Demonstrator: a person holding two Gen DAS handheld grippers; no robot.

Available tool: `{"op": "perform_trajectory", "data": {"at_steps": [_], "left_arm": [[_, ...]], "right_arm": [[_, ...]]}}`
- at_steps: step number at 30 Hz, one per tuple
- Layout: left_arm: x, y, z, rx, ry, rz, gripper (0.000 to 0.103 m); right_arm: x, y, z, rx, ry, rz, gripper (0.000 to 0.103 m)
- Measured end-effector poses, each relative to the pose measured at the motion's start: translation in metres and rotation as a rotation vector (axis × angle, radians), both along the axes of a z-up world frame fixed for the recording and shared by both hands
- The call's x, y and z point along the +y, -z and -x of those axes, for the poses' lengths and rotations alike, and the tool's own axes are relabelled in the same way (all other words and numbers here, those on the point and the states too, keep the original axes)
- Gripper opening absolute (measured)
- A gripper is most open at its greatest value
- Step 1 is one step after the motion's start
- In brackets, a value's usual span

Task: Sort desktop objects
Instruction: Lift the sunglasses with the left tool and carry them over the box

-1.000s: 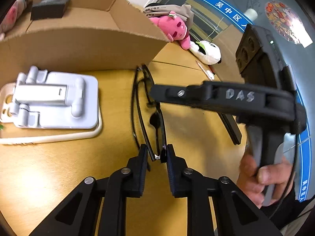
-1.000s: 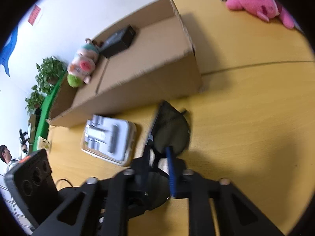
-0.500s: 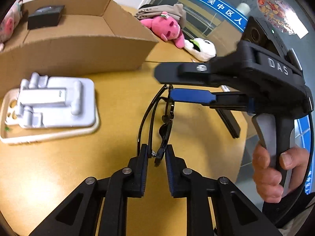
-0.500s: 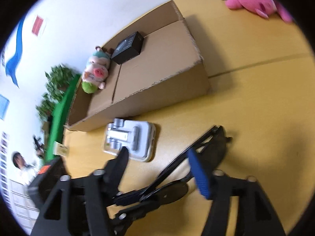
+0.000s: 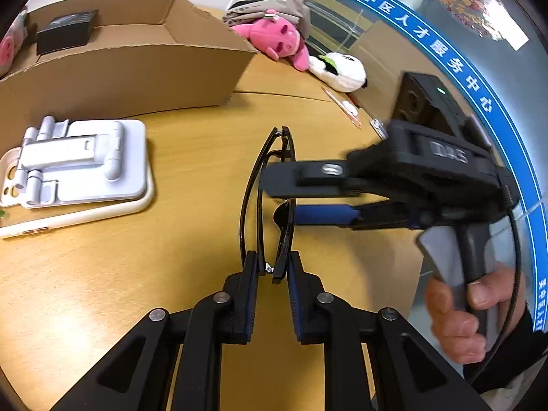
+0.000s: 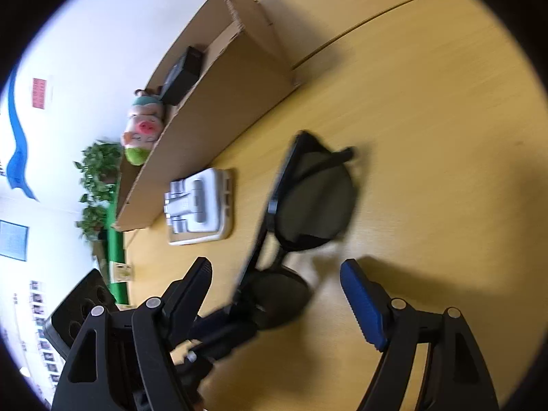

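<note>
Yellow tabletop point(image 5: 171, 239) carries folded sunglasses point(image 5: 274, 188), long axis running straight ahead of the left hand-held gripper point(image 5: 270, 270), pinching their near hinge; right hand-held gripper point(image 6: 277, 294) is opening astride them, gripping nothing

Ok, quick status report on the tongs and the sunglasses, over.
Left tongs shut on the folded sunglasses at one end. Right tongs opening, sunglasses between them, pads clear. Cardboard box beyond; nothing in the way.

Both cameras ride close above the wooden desk point(image 5: 102, 274), angled downward along their own fingers (one on each handheld tool); both views share the sunglasses point(image 5: 270, 205), cardboard box point(image 6: 222, 109) and white stand point(image 5: 78, 161).
</note>
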State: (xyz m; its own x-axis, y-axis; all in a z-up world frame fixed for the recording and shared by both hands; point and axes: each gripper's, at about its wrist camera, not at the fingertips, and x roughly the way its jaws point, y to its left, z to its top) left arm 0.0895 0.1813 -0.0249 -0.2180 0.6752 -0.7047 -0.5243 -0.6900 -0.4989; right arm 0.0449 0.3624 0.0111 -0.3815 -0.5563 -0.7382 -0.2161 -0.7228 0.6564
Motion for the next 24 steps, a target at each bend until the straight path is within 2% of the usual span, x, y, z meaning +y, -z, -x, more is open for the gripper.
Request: {"op": "perform_trajectory", "data": {"at_steps": [2, 3, 6, 12, 17, 24], "left_arm": [[0.001, -0.002, -0.001, 0.010, 0.002, 0.000, 0.016], [0.001, -0.003, -0.001, 0.011, -0.001, 0.000, 0.016], [-0.001, -0.004, 0.002, 0.009, -0.012, -0.015, 0.016], [-0.004, -0.022, 0.010, 0.041, -0.032, -0.048, 0.016], [-0.016, -0.053, 0.031, 0.082, -0.075, -0.088, 0.016], [-0.035, -0.101, 0.083, 0.150, -0.157, -0.131, 0.015]], "right_arm": [[-0.005, 0.002, 0.002, 0.007, -0.006, -0.013, 0.038], [-0.007, 0.001, 0.004, 0.013, -0.005, -0.030, 0.035], [-0.009, -0.008, 0.005, 0.053, 0.000, -0.044, 0.032], [-0.018, -0.046, 0.017, 0.138, -0.022, -0.129, 0.031], [-0.030, -0.088, 0.044, 0.224, -0.058, -0.169, 0.030], [-0.053, -0.155, 0.101, 0.360, -0.117, -0.231, 0.029]]}}
